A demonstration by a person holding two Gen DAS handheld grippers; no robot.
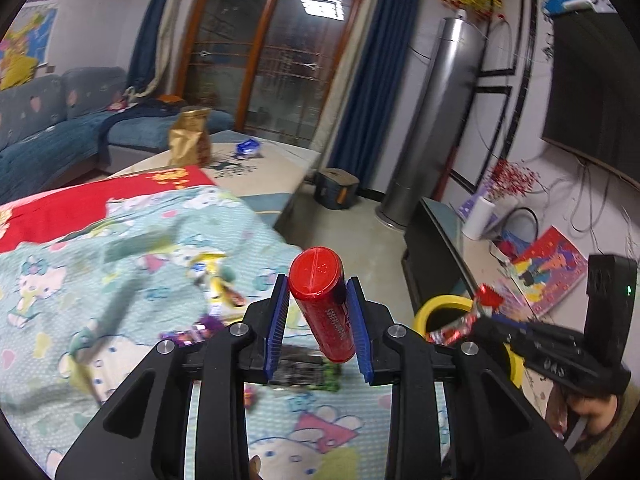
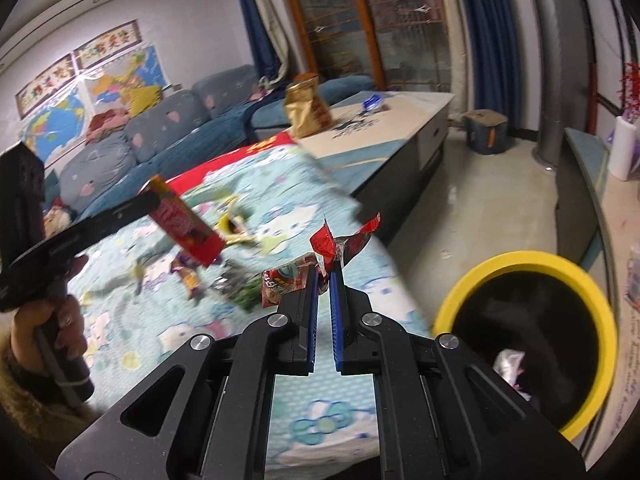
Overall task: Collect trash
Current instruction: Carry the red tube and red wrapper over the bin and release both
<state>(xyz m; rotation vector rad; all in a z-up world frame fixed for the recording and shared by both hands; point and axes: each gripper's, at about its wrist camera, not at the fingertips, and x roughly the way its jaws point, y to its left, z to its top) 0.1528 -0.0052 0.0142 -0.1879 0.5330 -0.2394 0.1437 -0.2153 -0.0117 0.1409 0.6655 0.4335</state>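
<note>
While both loads hang above the cartoon-print cloth (image 2: 320, 416), the left gripper (image 1: 320, 312) clamps a red tube (image 1: 322, 304) and the right gripper (image 2: 324, 280) pinches a red wrapper (image 2: 326, 242). This looks like the carry step; next, release over the yellow-rimmed bin (image 2: 532, 260) at near right.

Blue sofa (image 2: 168, 128), wood-framed glass doors (image 1: 276, 52), possibly night outside.

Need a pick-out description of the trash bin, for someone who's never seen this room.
Start at the table draped with the cartoon-print cloth; off its right edge, on the bare floor between it and the low TV cabinet, stands the trash bin. It is round and open-topped, with a thick yellow rim around a black inside. Nothing else nearby is yellow-rimmed; the grey box farther back is squarish and closed.
</note>
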